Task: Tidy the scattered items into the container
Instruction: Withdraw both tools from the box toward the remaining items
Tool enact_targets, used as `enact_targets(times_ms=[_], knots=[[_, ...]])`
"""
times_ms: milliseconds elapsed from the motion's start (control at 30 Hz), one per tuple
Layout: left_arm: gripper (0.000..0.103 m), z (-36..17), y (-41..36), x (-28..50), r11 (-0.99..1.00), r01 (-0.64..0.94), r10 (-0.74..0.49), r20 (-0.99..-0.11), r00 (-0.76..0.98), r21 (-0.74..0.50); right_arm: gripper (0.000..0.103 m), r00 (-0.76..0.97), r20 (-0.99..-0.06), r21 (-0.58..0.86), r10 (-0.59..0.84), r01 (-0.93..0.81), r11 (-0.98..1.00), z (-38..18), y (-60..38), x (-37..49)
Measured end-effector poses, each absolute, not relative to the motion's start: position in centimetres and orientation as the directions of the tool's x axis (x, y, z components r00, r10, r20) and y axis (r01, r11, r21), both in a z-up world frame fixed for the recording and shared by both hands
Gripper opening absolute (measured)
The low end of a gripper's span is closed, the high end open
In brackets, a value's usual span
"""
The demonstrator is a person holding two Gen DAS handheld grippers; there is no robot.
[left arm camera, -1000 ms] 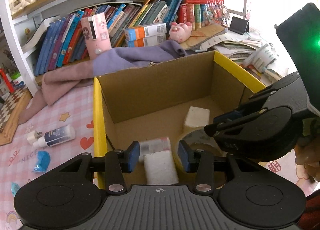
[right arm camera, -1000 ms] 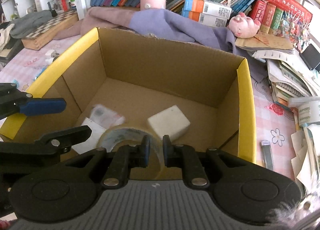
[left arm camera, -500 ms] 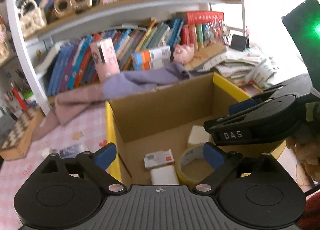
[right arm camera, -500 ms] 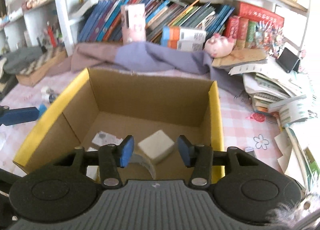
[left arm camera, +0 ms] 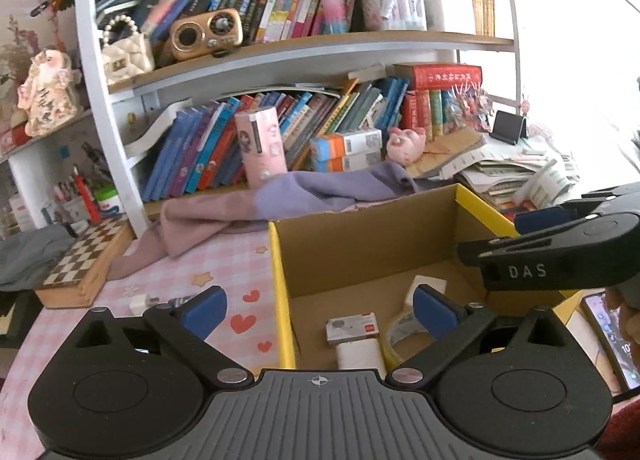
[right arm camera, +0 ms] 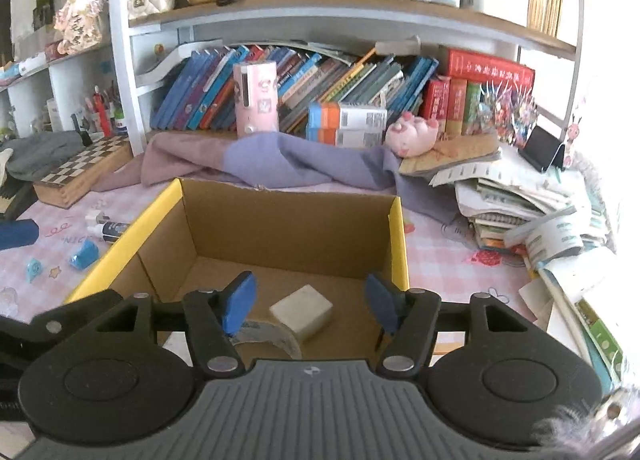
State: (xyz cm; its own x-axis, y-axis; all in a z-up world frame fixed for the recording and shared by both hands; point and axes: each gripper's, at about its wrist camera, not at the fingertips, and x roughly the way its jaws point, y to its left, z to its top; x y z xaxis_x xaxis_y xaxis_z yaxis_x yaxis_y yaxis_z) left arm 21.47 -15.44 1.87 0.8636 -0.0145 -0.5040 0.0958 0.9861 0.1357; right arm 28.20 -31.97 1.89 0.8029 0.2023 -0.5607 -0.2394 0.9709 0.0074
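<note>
Both the left gripper (left arm camera: 318,310) and right gripper (right arm camera: 310,302) are held spread and empty above the box (right arm camera: 394,248). Inside it are seen a tape roll (right arm camera: 268,336), a white block (right arm camera: 302,310) and what may be a card packet (left arm camera: 352,328). At ten o'clock, a tube (right arm camera: 110,228) and blue bits (right arm camera: 83,254) are left on the table (right arm camera: 436,256).

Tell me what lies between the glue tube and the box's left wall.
Right wrist view: only bare pink tablecloth separates the glue tube from the cardboard box; the blue scrap lies nearer.
</note>
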Motion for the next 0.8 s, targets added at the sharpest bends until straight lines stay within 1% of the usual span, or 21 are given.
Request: enact_targets(times_ms=[333, 633, 800], knots=[[0.101, 2.1, -14.4, 19.6, 0.987, 0.101, -0.027, -0.496, 0.868, 0.124, 0.072, 0.816, -0.551, -0.002, 0.173, -0.208, 0.978, 2.3, -31.4, 25.8], [0.102, 2.0, -13.1, 17.8, 0.981, 0.157, -0.079, -0.495, 0.865, 0.117, 0.077, 0.824, -0.552, -0.015, 0.126, -0.16, 0.987, 2.6, -30.0, 23.1], [0.102, 2.0, -12.0, 16.5, 0.978, 0.183, -0.109, -0.49, 0.865, 0.105, 0.078, 0.832, -0.548, -0.02, 0.092, -0.123, 0.992, 2.8, -29.1, 21.5]])
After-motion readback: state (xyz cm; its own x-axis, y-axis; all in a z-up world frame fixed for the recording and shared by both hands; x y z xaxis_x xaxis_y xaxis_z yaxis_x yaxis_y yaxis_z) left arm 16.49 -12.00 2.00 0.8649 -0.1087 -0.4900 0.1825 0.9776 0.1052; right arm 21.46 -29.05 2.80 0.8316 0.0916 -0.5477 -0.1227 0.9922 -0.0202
